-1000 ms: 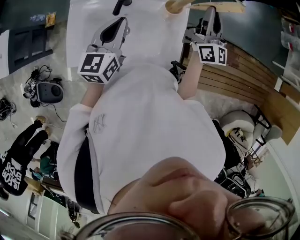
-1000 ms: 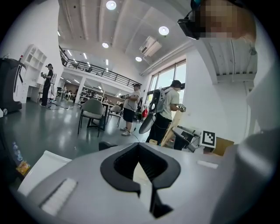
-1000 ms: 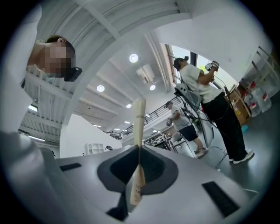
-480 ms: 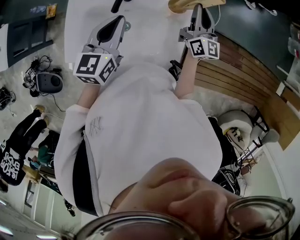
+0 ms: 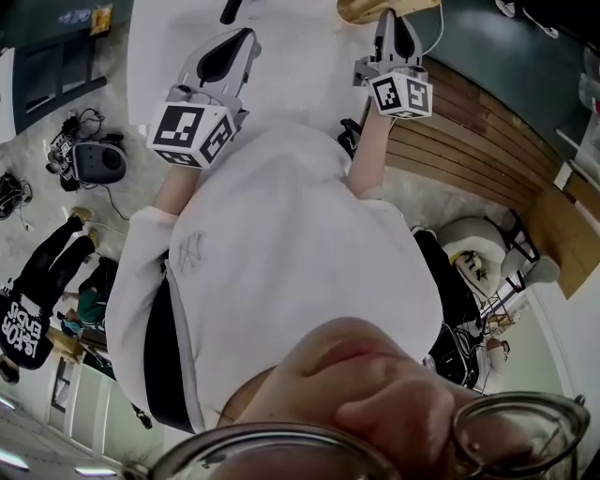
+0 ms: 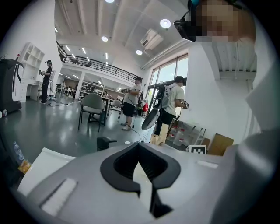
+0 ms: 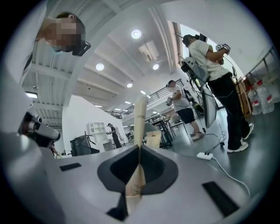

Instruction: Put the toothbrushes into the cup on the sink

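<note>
In the right gripper view my right gripper (image 7: 139, 148) is shut on a thin beige toothbrush (image 7: 140, 116) whose handle stands up past the jaw tips. In the head view that gripper (image 5: 392, 19) points at a beige cup (image 5: 359, 9) at the picture's top edge, its marker cube just below. My left gripper (image 5: 241, 42) lies over the white sink top (image 5: 300, 66), left of the right one. In the left gripper view its jaws (image 6: 139, 148) look shut, with a pale sliver between the pads that I cannot identify.
The person's white shirt (image 5: 281, 253) fills the middle of the head view. A dark object (image 5: 232, 11) lies at the top of the white surface. Wooden slats (image 5: 469, 155) run along the right. People stand in the room behind, with chairs and equipment on the floor.
The right gripper with the toothbrush has shifted up and left in the head view, closer to the beige cup. The left gripper has stayed about where it was.
</note>
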Available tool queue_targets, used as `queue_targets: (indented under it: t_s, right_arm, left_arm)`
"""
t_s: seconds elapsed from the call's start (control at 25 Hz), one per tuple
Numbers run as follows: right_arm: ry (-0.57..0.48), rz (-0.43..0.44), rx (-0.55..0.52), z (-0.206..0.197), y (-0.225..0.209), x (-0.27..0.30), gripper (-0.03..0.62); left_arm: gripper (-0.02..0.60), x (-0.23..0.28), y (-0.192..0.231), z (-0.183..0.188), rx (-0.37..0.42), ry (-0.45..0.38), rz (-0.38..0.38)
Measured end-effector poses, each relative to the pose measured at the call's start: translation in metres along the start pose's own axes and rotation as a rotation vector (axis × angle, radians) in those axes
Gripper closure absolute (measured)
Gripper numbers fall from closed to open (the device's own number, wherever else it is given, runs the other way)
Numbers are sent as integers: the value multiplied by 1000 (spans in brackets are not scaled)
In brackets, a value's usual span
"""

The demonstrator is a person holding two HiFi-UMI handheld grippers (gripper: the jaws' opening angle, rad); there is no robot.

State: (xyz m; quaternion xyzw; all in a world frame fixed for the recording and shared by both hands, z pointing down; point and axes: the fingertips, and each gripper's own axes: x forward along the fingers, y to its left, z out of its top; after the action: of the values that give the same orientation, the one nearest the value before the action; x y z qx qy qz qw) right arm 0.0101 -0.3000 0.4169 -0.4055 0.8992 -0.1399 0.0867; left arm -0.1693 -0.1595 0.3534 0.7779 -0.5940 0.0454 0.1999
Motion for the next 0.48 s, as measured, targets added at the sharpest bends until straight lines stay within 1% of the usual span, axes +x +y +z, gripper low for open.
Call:
queue_targets:
  t_s: [0.2, 0.48]
  right_arm:
    - [78, -9, -67, -21, 3, 3, 577]
    - [181, -19, -82, -49, 2, 4, 577]
  left_arm:
    - [575, 1, 0, 0, 1, -3, -6]
    - [575, -1, -1, 1, 2, -13, -13]
